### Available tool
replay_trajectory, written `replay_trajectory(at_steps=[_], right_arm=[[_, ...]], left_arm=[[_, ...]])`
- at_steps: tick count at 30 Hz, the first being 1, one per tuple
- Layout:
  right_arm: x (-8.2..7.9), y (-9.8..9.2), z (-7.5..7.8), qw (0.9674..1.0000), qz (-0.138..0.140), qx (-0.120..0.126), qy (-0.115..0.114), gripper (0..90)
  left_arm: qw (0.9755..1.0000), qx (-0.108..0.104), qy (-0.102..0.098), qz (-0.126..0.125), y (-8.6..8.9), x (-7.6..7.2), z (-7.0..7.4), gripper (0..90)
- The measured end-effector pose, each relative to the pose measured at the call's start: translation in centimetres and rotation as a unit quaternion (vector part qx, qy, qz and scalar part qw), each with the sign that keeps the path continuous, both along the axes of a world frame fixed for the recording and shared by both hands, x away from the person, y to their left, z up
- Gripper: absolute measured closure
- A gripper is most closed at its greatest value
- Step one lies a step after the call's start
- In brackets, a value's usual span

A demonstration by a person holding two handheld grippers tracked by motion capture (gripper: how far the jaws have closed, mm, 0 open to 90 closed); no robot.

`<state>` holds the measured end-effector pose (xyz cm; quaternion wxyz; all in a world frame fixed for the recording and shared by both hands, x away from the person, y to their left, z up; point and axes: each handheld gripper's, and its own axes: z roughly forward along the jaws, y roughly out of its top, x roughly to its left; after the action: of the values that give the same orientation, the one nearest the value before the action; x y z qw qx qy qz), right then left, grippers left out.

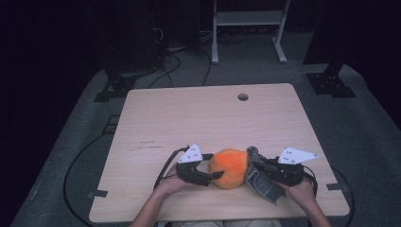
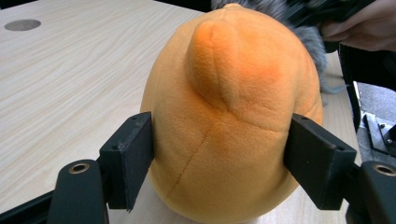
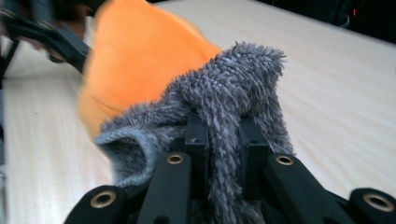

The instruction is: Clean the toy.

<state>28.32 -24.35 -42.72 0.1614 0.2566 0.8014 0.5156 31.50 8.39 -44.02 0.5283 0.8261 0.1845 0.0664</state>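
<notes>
Clamping the orange plush toy (image 2: 224,121) between its fingers, the left gripper (image 1: 211,176) rests on the desk (image 1: 208,113). Right gripper (image 1: 257,166) fingers pinch the grey fuzzy cloth (image 3: 224,93).

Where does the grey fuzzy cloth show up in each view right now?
High view: grey fuzzy cloth low, right of centre, beside the orange plush.
Left gripper view: top edge, behind the plush.
Right gripper view: centre, pinched between the right gripper fingers.
Shared landmark: the orange plush.
</notes>
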Motion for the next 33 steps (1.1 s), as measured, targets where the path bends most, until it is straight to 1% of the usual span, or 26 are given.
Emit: replay_trajectory(at_steps=[2,3,4,5,6,7,8,9,10,12,14,16,17,19,21,22,23,25,26,27,28,29,30,32,33], right_arm=[[-0.5,0.5,0.8,0.9992,0.023,0.031,-0.012,76.8],[-0.7,0.9,1.0,0.9985,0.035,0.038,-0.017,76.8],[-0.8,1.4,1.1,0.9982,0.045,0.035,-0.019,76.7],[-0.7,1.7,0.9,0.9984,0.047,0.025,-0.021,76.7],[-0.6,1.9,0.7,0.9986,0.045,0.019,-0.020,76.7],[-0.4,1.9,0.5,0.9987,0.043,0.024,-0.013,76.8],[-0.2,1.7,0.3,0.9987,0.040,0.028,-0.010,76.8],[0.0,1.5,0.3,0.9991,0.032,0.026,-0.011,76.7],[0.1,1.3,0.2,0.9993,0.025,0.025,-0.009,76.7],[0.4,0.9,0.0,0.9993,0.021,0.033,0.001,76.6],[0.3,0.8,0.2,0.9994,0.016,0.031,-0.001,76.7],[-0.1,1.1,0.7,0.9994,0.016,0.027,-0.016,76.8],[-0.5,1.5,1.1,0.9990,0.024,0.029,-0.024,76.8],[-1.2,2.7,1.8,0.9972,0.051,0.032,-0.043,76.8],[-1.6,4.0,2.3,0.9956,0.069,0.021,-0.060,76.7],[-1.6,4.4,2.5,0.9955,0.070,0.011,-0.064,76.7],[-1.4,4.4,2.5,0.9957,0.069,0.009,-0.062,76.8],[-0.8,3.7,2.3,0.9970,0.055,0.018,-0.052,76.8],[-0.5,3.2,2.1,0.9975,0.051,0.022,-0.043,76.8],[-0.4,2.9,1.9,0.9977,0.049,0.031,-0.034,76.8],[-0.5,2.8,1.7,0.9978,0.049,0.033,-0.031,76.8],[-0.5,2.7,1.7,0.9978,0.050,0.031,-0.029,76.8],[-0.6,2.7,1.7,0.9977,0.054,0.031,-0.026,76.9],[-0.6,2.8,1.7,0.9975,0.060,0.029,-0.023,76.9],[-0.6,2.8,1.7,0.9975,0.061,0.028,-0.022,76.9]], left_arm=[[1.0000,-0.005,0.004,0.001,-0.3,0.0,-0.2,26.0],[1.0000,-0.004,0.004,0.001,-0.3,0.0,-0.2,25.8],[1.0000,-0.002,0.004,0.001,-0.4,-0.1,-0.1,25.8],[1.0000,-0.001,0.005,-0.002,-0.5,-0.1,0.0,25.7],[0.9999,-0.003,0.007,-0.008,-0.5,-0.2,0.0,25.2],[0.9997,-0.004,0.009,-0.021,-0.6,-0.4,0.1,24.2],[0.9994,0.008,0.005,-0.035,-0.8,-0.6,0.0,21.9],[0.9988,0.022,-0.016,-0.040,-1.1,-0.9,-0.1,21.8],[0.9981,0.034,-0.032,-0.038,-1.4,-1.2,-0.2,22.1],[0.9977,0.045,-0.044,-0.026,-1.9,-1.3,0.0,25.1],[0.9979,0.045,-0.044,-0.016,-1.9,-1.2,0.2,28.6],[0.9984,0.040,-0.038,-0.011,-1.9,-1.1,0.1,29.9],[0.9985,0.039,-0.037,-0.010,-1.9,-1.1,0.1,30.1],[0.9984,0.040,-0.038,-0.007,-2.1,-1.2,0.1,30.5],[0.9985,0.042,-0.036,-0.007,-2.0,-1.2,0.1,30.5],[0.9987,0.040,-0.030,-0.009,-1.9,-1.1,0.1,30.5],[0.9990,0.036,-0.024,-0.013,-1.7,-1.0,0.1,30.0],[0.9991,0.030,-0.026,-0.017,-1.5,-1.0,0.1,28.6],[0.9989,0.027,-0.031,-0.022,-1.6,-1.0,0.1,26.6],[0.9984,0.028,-0.043,-0.023,-1.6,-1.1,0.2,24.0],[0.9979,0.029,-0.055,-0.018,-1.8,-1.2,0.2,20.7],[0.9975,0.032,-0.062,-0.014,-1.9,-1.2,0.2,18.1],[0.9975,0.032,-0.063,-0.011,-2.1,-1.1,0.2,15.8],[0.9977,0.032,-0.059,-0.013,-2.4,-1.1,-0.1,16.2],[0.9976,0.029,-0.061,-0.017,-2.4,-1.2,-0.1,21.0]])
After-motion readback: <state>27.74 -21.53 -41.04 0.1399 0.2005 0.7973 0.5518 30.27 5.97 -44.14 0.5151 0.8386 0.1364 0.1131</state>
